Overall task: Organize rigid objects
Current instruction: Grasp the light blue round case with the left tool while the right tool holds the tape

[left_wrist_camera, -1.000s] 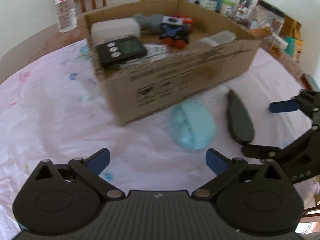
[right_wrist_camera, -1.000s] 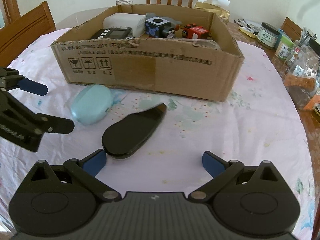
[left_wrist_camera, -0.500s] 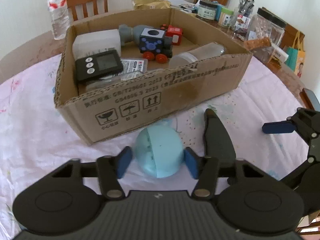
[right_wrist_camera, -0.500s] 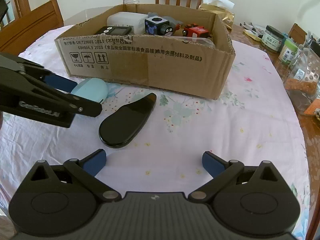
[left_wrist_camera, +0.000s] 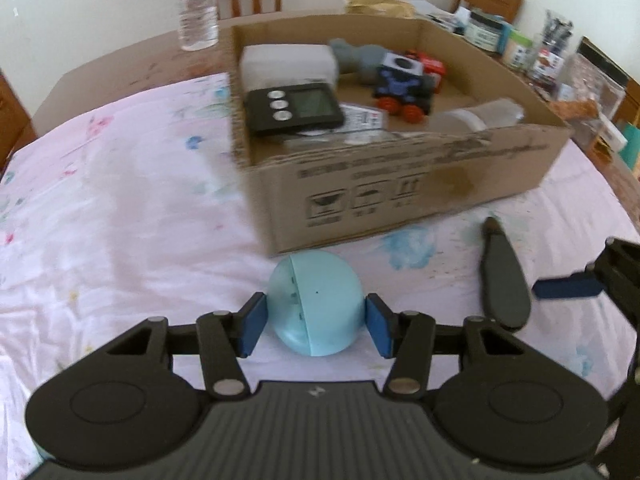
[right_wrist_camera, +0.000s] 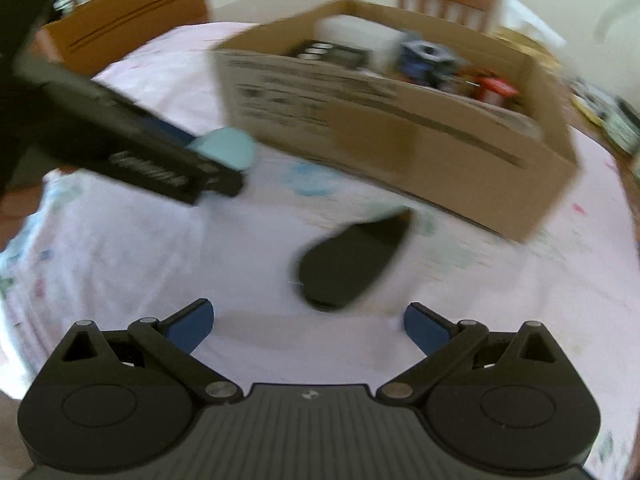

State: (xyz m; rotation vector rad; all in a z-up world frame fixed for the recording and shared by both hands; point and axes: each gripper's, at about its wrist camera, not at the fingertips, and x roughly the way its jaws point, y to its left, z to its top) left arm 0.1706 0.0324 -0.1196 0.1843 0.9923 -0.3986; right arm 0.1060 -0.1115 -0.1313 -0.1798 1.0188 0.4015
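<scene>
Progress is looking partial, judging by how things are lying: the cardboard box (left_wrist_camera: 400, 196) is already holding a black timer (left_wrist_camera: 294, 108), a white block (left_wrist_camera: 288, 62), a wheeled toy (left_wrist_camera: 404, 86) and a clear container (left_wrist_camera: 476, 116), while two pieces are sitting outside it on the cloth-covered tabletop (left_wrist_camera: 120, 208).

One is the pale blue case (left_wrist_camera: 316, 302), lying just in front of the box's near corner. The left tongs (left_wrist_camera: 316, 330) are bracketing it, blue pads at both flanks and seemingly touching, so they are apparently gripping it; whether it is being lifted off the cloth is not something I can tell. Its seam is running roughly away from the left camera, toward the box, and its rounded shape is giving only a slightly longer axis along that line.

The other is the black teardrop-shaped object (right_wrist_camera: 352, 264), lying flat near the box's front wall. Its long axis is running diagonally in the blurred right view, the narrow tip pointing toward the box and the broad end facing the right tongs (right_wrist_camera: 306, 328), which are standing wide apart and carrying nothing, just short of it.

Both pieces are probably waiting to go into the box.
</scene>
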